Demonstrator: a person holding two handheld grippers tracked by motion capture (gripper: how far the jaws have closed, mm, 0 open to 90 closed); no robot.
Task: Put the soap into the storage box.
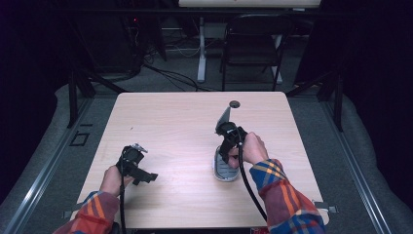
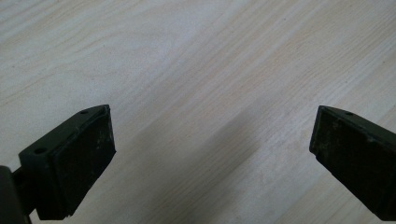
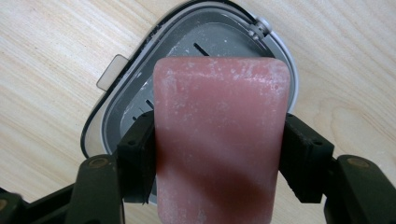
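Dark room, black chair (image 1: 253,41), grey floor (image 1: 175,80).

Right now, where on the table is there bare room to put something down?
The far half of the table is bare up to the small hole. So is the middle strip between the left tool and the soap dish. It is crowded at the dish, where the right tool holds the pink soap bar above it.

The pale wooden counter (image 1: 185,122) is evenly lit from above while its surroundings lie dark; the close pink soap bar (image 3: 219,140) looks soft, carrying a diagonal shadow.
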